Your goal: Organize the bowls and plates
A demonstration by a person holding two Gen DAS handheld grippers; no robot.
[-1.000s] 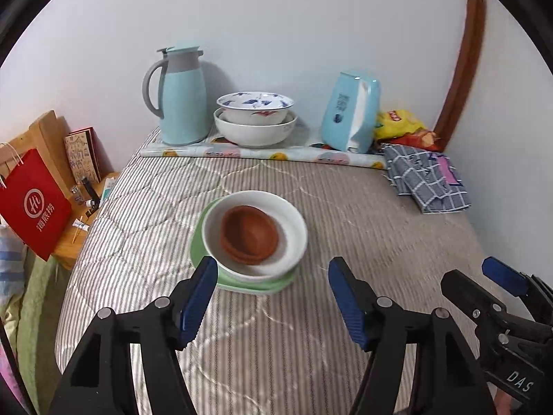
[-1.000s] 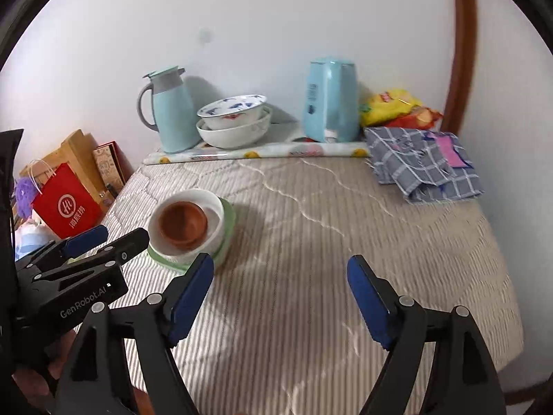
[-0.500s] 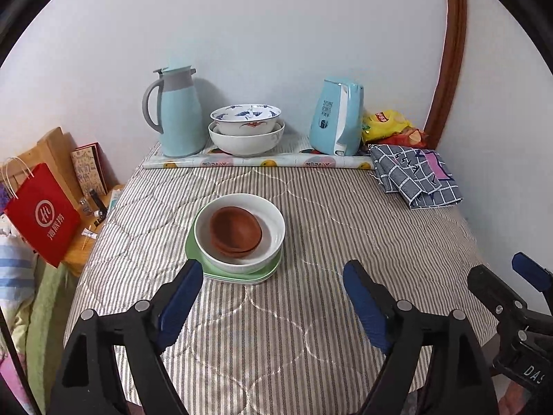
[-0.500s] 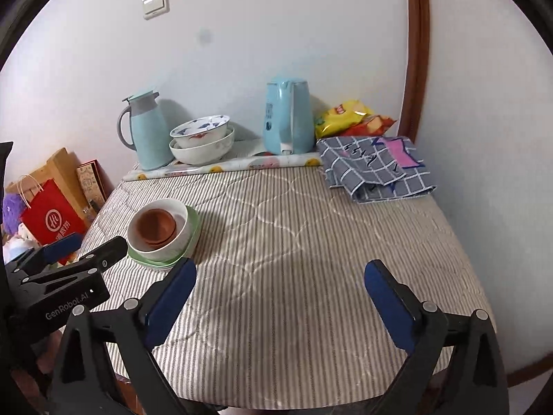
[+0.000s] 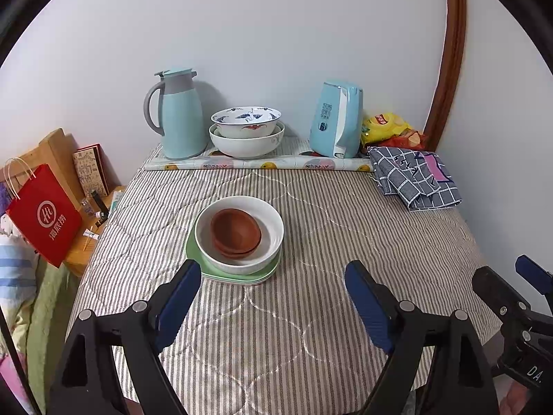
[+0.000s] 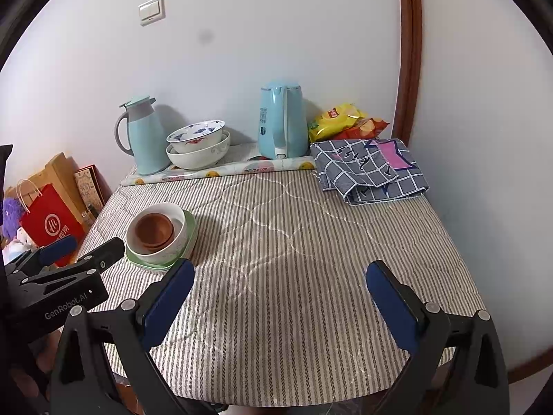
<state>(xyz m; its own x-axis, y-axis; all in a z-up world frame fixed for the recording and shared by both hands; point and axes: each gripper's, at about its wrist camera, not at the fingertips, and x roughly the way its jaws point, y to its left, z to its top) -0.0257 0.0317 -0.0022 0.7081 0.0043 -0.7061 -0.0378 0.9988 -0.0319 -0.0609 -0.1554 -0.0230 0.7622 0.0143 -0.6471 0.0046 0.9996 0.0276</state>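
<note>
Brown bowls point(image 5: 235, 233), nested one in the other, sitting inside white bowl point(image 5: 239, 235), itself stacked on green plates point(image 5: 242, 275) left of centre on striped quilted table cover point(image 5: 311, 311). Same stack seen at near left in the right wrist view: brown bowls point(image 6: 153, 231), white bowl point(image 6: 157, 238), green plates point(image 6: 188, 238).

Farther back against the wall, blue-patterned bowl point(image 5: 246, 121) nested in a larger white bowl with faint pattern point(image 5: 246, 141), both on rolled floral mat point(image 5: 259, 163). Left of these, pale blue thermos jug point(image 5: 179, 114); right of them, pale blue electric kettle point(image 5: 337, 119). Beyond the kettle, at far right, yellow snack bag point(image 5: 385, 126), and nearer, folded grey checked cloth point(image 5: 414, 180).

Off the table's left edge, red paper bag point(image 5: 43, 214) and a wooden shelf point(image 5: 86, 242) holding small items too small to identify.

Left gripper point(image 5: 273, 297) spread wide, pinching nothing, hovering at the near side with the stack just beyond its left finger. Right gripper point(image 6: 280, 294) likewise spread wide and empty, over bare cloth, well apart from the stack. Each visible at the edge of the other's view.
</note>
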